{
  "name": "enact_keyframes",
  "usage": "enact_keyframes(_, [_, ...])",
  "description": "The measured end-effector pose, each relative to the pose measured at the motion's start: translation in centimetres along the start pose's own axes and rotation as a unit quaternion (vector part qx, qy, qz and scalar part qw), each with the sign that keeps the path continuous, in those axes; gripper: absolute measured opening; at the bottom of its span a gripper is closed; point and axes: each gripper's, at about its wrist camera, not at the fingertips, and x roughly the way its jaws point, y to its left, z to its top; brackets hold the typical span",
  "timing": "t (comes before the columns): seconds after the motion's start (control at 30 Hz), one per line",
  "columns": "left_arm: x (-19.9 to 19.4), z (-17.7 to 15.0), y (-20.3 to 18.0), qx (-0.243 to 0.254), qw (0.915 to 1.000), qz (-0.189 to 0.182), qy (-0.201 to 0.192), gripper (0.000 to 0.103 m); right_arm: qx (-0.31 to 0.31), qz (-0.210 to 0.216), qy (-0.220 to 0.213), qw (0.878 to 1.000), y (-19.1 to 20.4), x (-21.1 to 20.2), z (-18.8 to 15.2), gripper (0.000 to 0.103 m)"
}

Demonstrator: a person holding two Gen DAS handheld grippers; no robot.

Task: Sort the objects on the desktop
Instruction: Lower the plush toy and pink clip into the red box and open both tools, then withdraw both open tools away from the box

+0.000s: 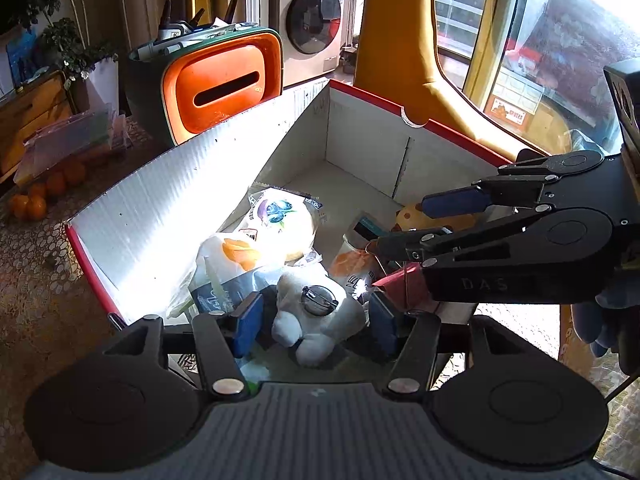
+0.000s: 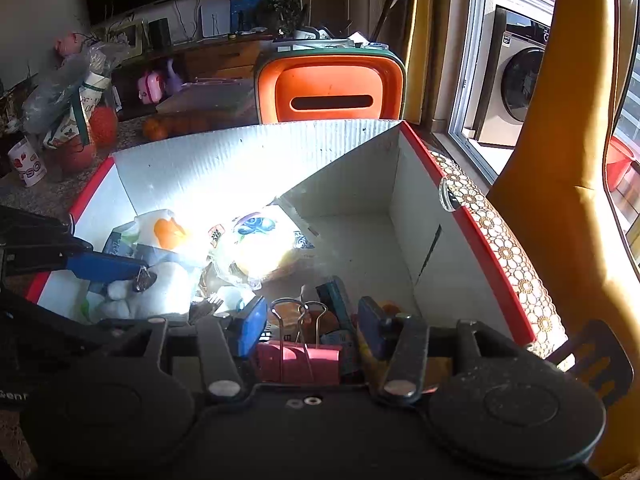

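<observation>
A red-edged white cardboard box holds sorted items: a blueberry bread packet, an orange-print packet, a yellow toy and small packets. My left gripper is open over the box, its blue pads either side of a white plush toy with a metal pin. My right gripper is open above a pink binder clip that lies in the box. The right gripper also shows in the left wrist view. The left gripper's fingers show in the right wrist view by the plush toy.
An orange and green bin stands behind the box, with pens in a holder behind it. Oranges and a plastic folder lie at the left. A yellow chair and a window are at the right. A mug stands far left.
</observation>
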Motion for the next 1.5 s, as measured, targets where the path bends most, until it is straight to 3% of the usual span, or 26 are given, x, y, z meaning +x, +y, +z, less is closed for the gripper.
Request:
enact_keyframes(0.2, [-1.1,-0.4,-0.1,-0.003,0.9999,0.001,-0.012,0.064,0.006,-0.002,-0.006,1.000,-0.2,-1.0,0.1,0.052])
enact_keyframes(0.47, [-4.2,-1.0,0.6,-0.025,0.9990,0.007,-0.037,0.077,0.001,0.006,-0.016,1.000,0.5,-3.3,0.2,0.061])
enact_keyframes(1.0, [-11.7,-3.9,0.9,-0.053,0.9934,0.010,-0.101,0.077,-0.030,0.012,-0.057,0.998,4.6,-9.7,-0.4,0.067])
enact_keyframes(1.2, [-14.6,-5.3,1.2,-0.072,0.9877,0.029,-0.135,0.078,-0.029,0.011,-0.064,0.997,6.0,-11.4,-1.3,0.070])
enact_keyframes(1.27, [-15.2,-5.6,1.6,-0.083,0.9863,0.034,-0.139,0.085,-0.034,0.008,-0.069,0.997,6.6,-12.0,-1.6,0.073])
enact_keyframes(1.4, [-16.1,-6.3,1.9,-0.089,0.9848,0.048,-0.141,0.087,-0.036,0.008,-0.082,0.996,7.4,-13.2,-2.2,0.074])
enact_keyframes(1.5, [-16.5,-7.0,2.0,-0.086,0.9846,0.055,-0.142,0.099,-0.031,0.014,-0.091,0.995,7.7,-13.8,-2.6,0.076])
